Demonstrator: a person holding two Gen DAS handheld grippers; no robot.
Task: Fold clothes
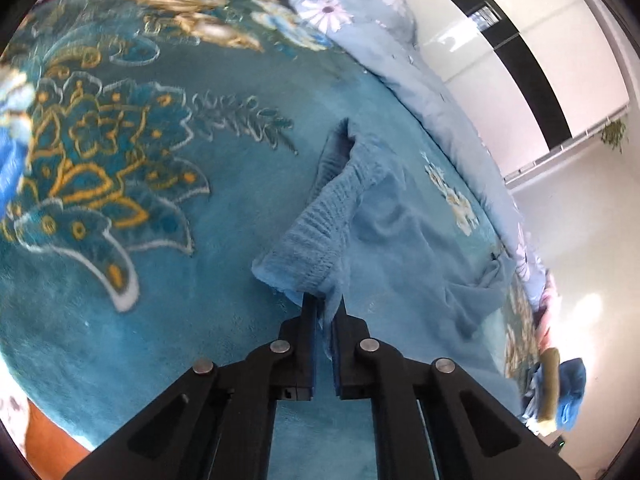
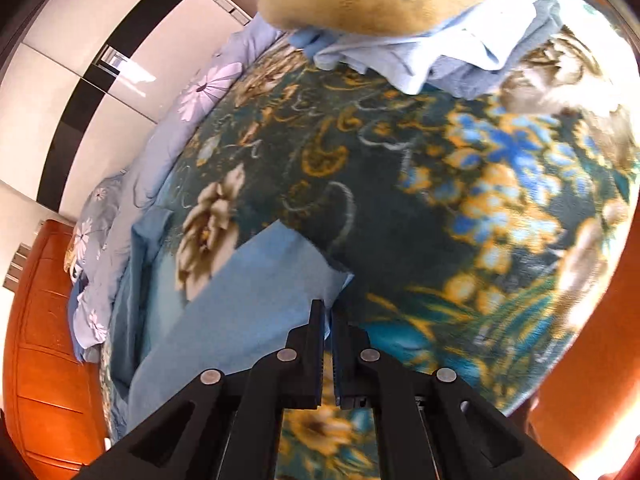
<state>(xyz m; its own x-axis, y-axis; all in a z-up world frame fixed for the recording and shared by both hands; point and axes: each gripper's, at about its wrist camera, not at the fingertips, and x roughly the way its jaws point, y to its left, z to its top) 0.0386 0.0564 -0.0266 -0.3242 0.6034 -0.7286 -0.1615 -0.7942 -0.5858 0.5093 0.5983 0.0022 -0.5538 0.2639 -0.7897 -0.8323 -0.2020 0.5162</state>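
Note:
A pair of light blue pants (image 1: pixel 400 248) lies on a teal floral blanket (image 1: pixel 180 272) on a bed. My left gripper (image 1: pixel 325 304) is shut on the ribbed elastic waistband (image 1: pixel 320 224), lifting it a little off the blanket. In the right wrist view, my right gripper (image 2: pixel 327 312) is shut on the hem corner of a pant leg (image 2: pixel 248 304), which stretches away to the left over the blanket (image 2: pixel 420 208).
A pile of other clothes, tan plush and light blue pieces (image 2: pixel 420 32), sits at the far end of the blanket. A light blue flowered quilt (image 1: pixel 360 20) runs along the bed's edge by white wardrobe doors (image 1: pixel 520 20). An orange wooden bed frame (image 2: pixel 44 340) borders the bed.

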